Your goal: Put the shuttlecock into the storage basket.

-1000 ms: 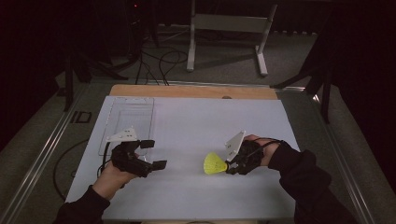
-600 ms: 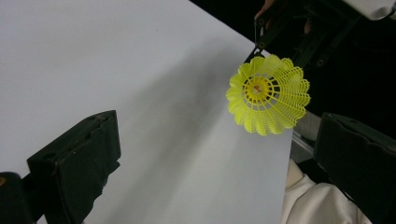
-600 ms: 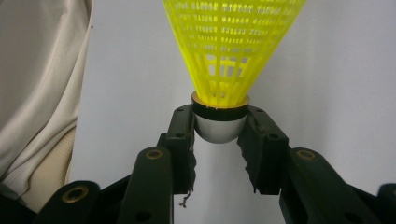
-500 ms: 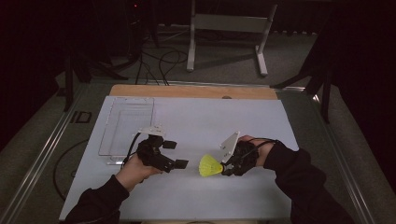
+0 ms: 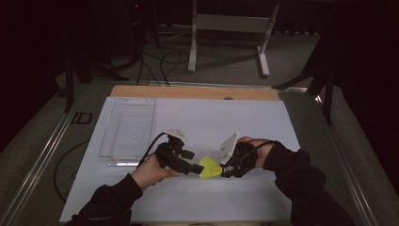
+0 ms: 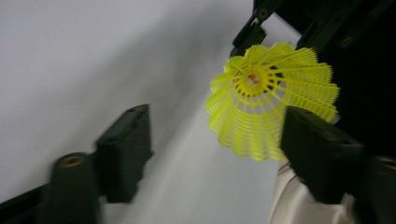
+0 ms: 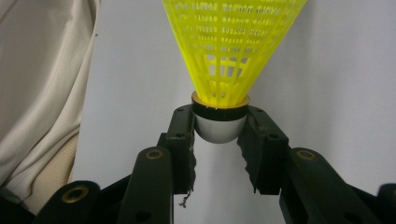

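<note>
A white sheet [image 5: 263, 117] covers the table; dark floor with cables lies beyond. Near its front edge, the right gripper [image 5: 225, 172] clamps the yellow shuttlecock [image 5: 210, 167] by its cork. The left gripper [image 5: 200, 165], jaws closing, straddles its skirt without touching. A clear tray [image 5: 128, 127] sits near the left edge.

Black claws [image 7: 219, 140], dark sleeves [image 5: 301, 172]

Overhead camera, two close gripper cameras, shared shuttlecock [image 5: 210, 167].

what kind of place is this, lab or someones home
Most likely a lab or recording studio, not a home: a table under a plain white sheet, dark surroundings, cables across the carpet and a metal stand behind it.
</note>
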Motion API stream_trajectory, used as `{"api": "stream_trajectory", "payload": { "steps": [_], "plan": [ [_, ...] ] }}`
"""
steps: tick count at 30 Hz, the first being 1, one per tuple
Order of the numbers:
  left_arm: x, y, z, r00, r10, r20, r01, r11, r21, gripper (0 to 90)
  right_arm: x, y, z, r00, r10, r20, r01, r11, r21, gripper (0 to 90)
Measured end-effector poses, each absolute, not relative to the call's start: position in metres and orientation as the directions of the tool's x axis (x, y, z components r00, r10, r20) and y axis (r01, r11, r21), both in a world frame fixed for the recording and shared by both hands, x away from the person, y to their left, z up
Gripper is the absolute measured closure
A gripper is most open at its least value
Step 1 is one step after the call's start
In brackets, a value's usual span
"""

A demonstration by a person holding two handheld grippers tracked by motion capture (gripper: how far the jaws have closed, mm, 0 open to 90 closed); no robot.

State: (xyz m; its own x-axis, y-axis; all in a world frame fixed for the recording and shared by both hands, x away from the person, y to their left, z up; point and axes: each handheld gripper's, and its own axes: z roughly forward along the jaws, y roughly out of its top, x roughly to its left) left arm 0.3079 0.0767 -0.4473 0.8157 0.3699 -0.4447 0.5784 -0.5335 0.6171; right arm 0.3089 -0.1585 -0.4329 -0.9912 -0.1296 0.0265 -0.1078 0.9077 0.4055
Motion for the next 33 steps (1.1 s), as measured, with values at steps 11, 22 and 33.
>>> {"api": "stream_trajectory", "payload": {
  "steps": [11,22,33],
  "plan": [
    [0.319,0.068,-0.453,0.78,0.355,-0.515,0.623,-0.516,0.588,67.6,0.31,-0.155,-0.435,-0.99,-0.137,0.028,-0.114,0.905,0.41,65.9],
    [0.323,0.063,-0.457,0.772,0.324,-0.546,0.626,-0.536,0.566,89.5,0.31,-0.153,-0.436,-0.992,-0.123,0.035,-0.099,0.914,0.394,65.8],
    [0.326,0.068,-0.455,0.759,0.32,-0.567,0.639,-0.532,0.555,90.0,0.308,-0.152,-0.44,-0.997,-0.061,0.045,-0.039,0.921,0.389,38.5]
  ]
}}
